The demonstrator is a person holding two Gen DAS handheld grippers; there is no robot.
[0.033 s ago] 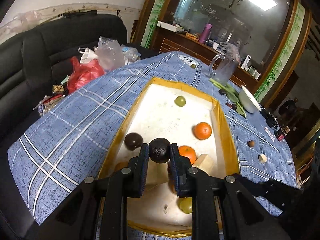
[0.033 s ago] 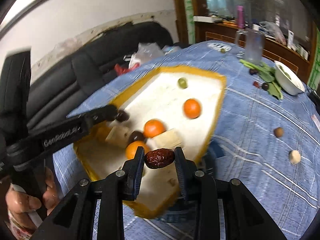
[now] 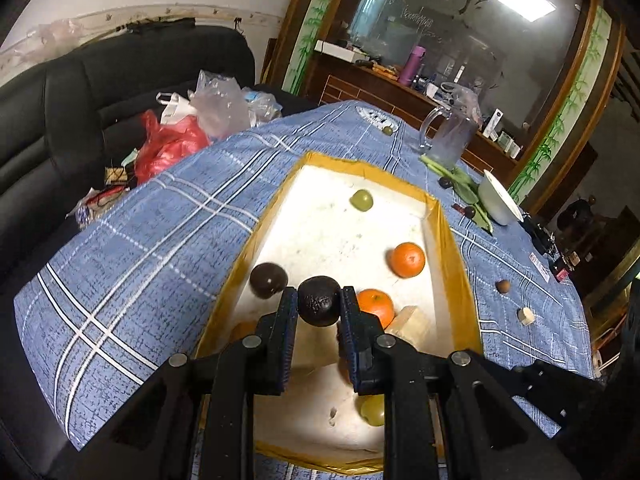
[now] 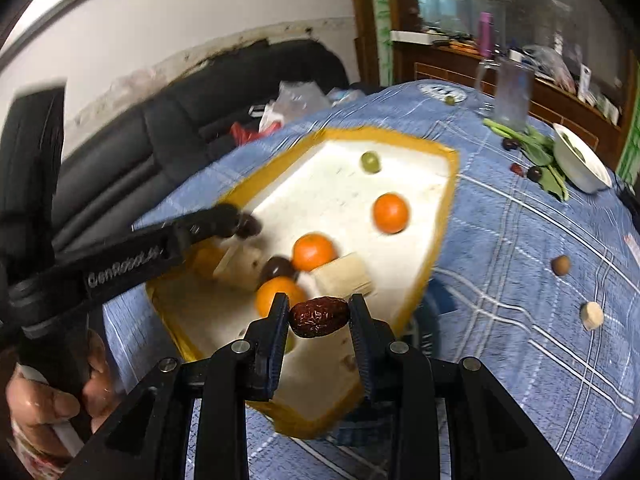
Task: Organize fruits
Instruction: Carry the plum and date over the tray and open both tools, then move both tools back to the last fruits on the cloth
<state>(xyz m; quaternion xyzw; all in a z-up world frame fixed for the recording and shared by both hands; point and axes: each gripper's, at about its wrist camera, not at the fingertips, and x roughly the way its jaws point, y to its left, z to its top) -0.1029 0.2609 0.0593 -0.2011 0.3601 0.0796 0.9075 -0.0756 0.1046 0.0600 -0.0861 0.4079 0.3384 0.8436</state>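
Observation:
A yellow-rimmed box (image 3: 454,264) with a white floor lies on the blue checked tablecloth; it also shows in the right wrist view (image 4: 442,216). In it lie oranges (image 3: 407,259), a green fruit (image 3: 361,200), a dark round fruit (image 3: 268,279) and pale blocks (image 3: 412,322). My left gripper (image 3: 319,307) is shut on a dark wrinkled round fruit (image 3: 319,300) above the box's near half; the gripper also shows in the right wrist view (image 4: 244,226). My right gripper (image 4: 319,316) is shut on a red date (image 4: 319,317) above the box's near corner.
On the cloth to the right lie a brown nut (image 4: 561,266) and a pale round piece (image 4: 592,315). Further back stand a white bowl (image 4: 580,160), green leaves with dark fruits (image 4: 534,173) and a glass jug (image 4: 510,94). Plastic bags (image 3: 172,140) lie on the black sofa.

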